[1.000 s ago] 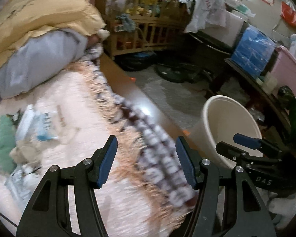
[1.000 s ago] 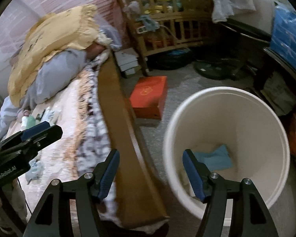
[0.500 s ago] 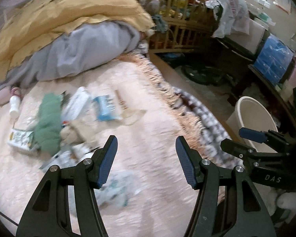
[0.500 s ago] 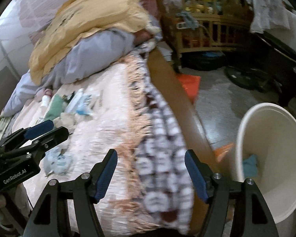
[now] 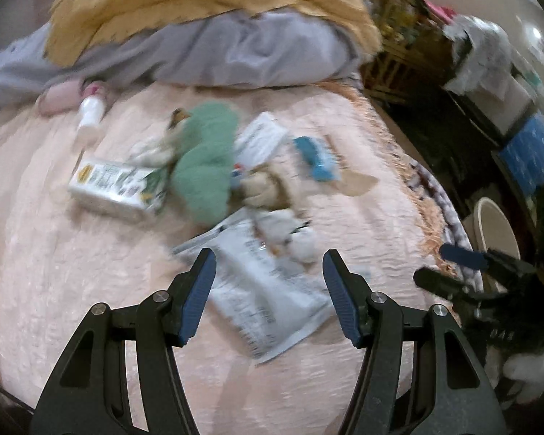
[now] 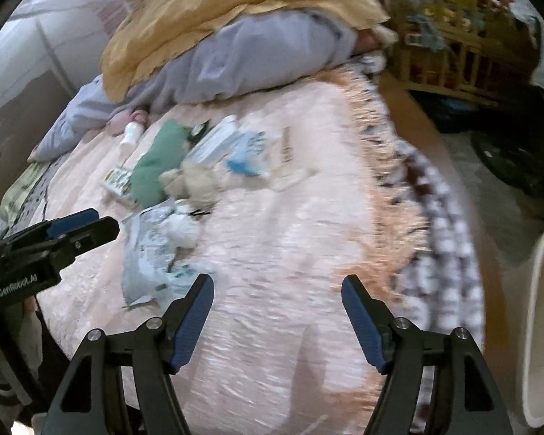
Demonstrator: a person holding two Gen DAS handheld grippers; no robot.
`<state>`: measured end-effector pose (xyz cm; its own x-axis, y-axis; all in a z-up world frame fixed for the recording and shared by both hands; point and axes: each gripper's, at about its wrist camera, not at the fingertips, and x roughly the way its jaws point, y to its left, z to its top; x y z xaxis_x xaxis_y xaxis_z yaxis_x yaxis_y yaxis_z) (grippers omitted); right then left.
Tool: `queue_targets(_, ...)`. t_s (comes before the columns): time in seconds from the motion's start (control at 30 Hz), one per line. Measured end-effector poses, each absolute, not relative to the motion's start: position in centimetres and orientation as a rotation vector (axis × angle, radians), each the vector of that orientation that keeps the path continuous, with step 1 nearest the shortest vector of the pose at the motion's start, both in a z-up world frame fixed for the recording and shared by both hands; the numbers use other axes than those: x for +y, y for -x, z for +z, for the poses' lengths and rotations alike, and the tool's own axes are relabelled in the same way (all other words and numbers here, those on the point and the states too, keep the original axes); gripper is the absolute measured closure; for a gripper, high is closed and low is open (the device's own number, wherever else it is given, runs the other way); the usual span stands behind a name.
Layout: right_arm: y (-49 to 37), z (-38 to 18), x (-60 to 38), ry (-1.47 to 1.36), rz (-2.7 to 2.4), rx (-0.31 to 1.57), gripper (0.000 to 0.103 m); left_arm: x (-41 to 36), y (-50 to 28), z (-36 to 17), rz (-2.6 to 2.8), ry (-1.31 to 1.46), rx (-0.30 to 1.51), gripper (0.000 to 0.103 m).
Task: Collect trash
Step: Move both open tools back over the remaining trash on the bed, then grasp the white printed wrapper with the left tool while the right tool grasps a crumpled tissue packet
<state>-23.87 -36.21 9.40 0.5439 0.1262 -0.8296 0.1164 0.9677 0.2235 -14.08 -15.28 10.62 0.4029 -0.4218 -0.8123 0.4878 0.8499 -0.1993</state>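
Now we hold our left gripper (image 5: 268,290) jaws wide apart, empty, above the flat white wrapper (image 5: 268,293) on the bed (image 5: 72,272), its long axis diagonal toward lower right, right gripper (image 6: 277,317) likewise open, empty, bucket (image 6: 542,326) far right.

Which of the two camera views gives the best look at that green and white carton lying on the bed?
The left wrist view shows the carton best: its whole printed top face lies open beside the green cloth. In the right wrist view the carton is small, blurred and partly hidden behind that cloth.
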Motion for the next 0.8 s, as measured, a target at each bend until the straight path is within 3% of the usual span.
queue_targets(0.43, 20.2, 5.5, -31.5, -0.305, 0.2, 1.054, 0.032, -11.2, 11.9, 8.4, -0.524, 0.11, 1.093, 0.043)
queue_targets(0.5, 20.1, 5.4, -31.3, -0.317, 0.223, 1.041, 0.054, -11.6, 11.9, 7.9, -0.527, 0.114, 1.104, 0.043)
queue_targets(0.57, 19.9, 5.0, -31.1, -0.33, 0.244, 1.036, 0.061, -12.1, 11.9, 7.3, -0.528, 0.114, 1.111, 0.043)
queue_targets(0.6, 19.9, 5.0, -31.0, -0.326, 0.244, 1.029, 0.07, -12.3, 11.9, 7.0, -0.531, 0.114, 1.115, 0.043)
queue_targets(0.8, 21.3, 7.0, -32.2, -0.301, 0.217, 0.97, 0.076, -13.9, 11.6, 5.2, -0.534, 0.131, 1.139, 0.043)
